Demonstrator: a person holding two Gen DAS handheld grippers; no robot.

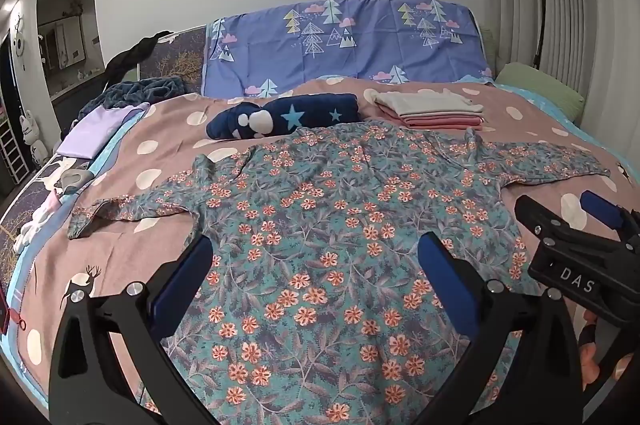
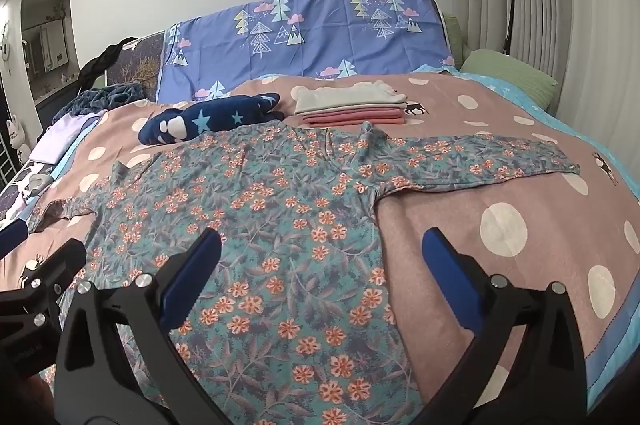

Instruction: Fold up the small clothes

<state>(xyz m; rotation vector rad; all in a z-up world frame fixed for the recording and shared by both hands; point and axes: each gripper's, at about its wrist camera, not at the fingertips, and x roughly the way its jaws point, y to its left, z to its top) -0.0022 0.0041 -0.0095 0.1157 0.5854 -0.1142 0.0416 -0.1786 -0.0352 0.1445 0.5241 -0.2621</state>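
While both tongs hang spread wide with nothing between them, the teal long-sleeved cotton top with orange flowers (image 1: pixel 320 225) lies flat under the left tongs (image 1: pixel 316 265) and right tongs (image 2: pixel 322 261), neckline pointing away, sleeves outstretched crosswise.

Both cameras look forward along their own fingers, from low above the near end of the bed (image 1: pixel 120 265), toward the headboard and the wall. The left wrist view stands more to the left and sees the right claw (image 1: pixel 560 221) at its right edge. The right wrist view stands beside it. Both share the flowered garment (image 1: pixel 320 225) (image 2: pixel 260 225) and the folded stack (image 1: pixel 432 109) (image 2: pixel 352 105) behind it.
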